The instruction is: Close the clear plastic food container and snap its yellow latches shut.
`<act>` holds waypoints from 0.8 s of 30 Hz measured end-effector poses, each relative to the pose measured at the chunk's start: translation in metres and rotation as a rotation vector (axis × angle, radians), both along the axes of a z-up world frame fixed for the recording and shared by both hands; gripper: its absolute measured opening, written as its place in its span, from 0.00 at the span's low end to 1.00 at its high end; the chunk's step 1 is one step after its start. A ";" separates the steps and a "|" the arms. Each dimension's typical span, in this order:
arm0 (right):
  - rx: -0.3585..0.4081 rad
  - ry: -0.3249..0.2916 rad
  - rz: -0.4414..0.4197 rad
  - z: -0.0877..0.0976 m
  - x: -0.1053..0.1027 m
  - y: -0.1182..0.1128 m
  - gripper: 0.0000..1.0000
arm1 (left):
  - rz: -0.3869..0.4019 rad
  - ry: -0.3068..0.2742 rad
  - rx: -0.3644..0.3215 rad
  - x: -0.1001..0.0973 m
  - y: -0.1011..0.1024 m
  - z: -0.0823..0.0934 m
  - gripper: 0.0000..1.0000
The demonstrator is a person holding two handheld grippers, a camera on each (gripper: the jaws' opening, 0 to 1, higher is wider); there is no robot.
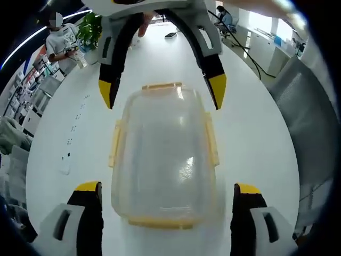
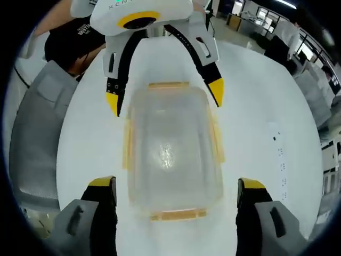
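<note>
A: Where is the container?

B: The clear container sits lid-on at the centre of the white table, its yellow latches along all four sides.

A: Claw states?

B: Left claw is released, jaws spread wide on both sides of the near end. Right claw is likewise released, straddling the opposite end.

A: View differences?

B: The left gripper view shows a potted plant and a standing person. The right gripper view shows a grey chair.
</note>
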State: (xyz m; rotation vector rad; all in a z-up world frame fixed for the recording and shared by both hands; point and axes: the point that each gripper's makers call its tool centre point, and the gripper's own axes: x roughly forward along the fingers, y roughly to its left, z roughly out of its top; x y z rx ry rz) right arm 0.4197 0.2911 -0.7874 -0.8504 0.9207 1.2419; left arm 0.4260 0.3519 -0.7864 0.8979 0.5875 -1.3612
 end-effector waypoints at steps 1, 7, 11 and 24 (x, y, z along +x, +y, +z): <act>0.001 0.006 -0.003 0.001 -0.001 0.000 0.92 | -0.016 -0.036 -0.033 0.007 -0.003 0.006 0.99; 0.075 -0.036 -0.014 0.011 0.002 0.004 0.98 | 0.101 0.020 -0.111 0.008 -0.004 0.020 0.99; 0.085 -0.043 -0.054 0.016 0.004 0.001 0.99 | 0.182 0.053 -0.146 0.004 -0.003 0.023 0.99; 0.158 -0.093 -0.151 0.039 -0.018 -0.005 0.99 | 0.306 0.039 -0.393 -0.027 -0.002 0.053 0.99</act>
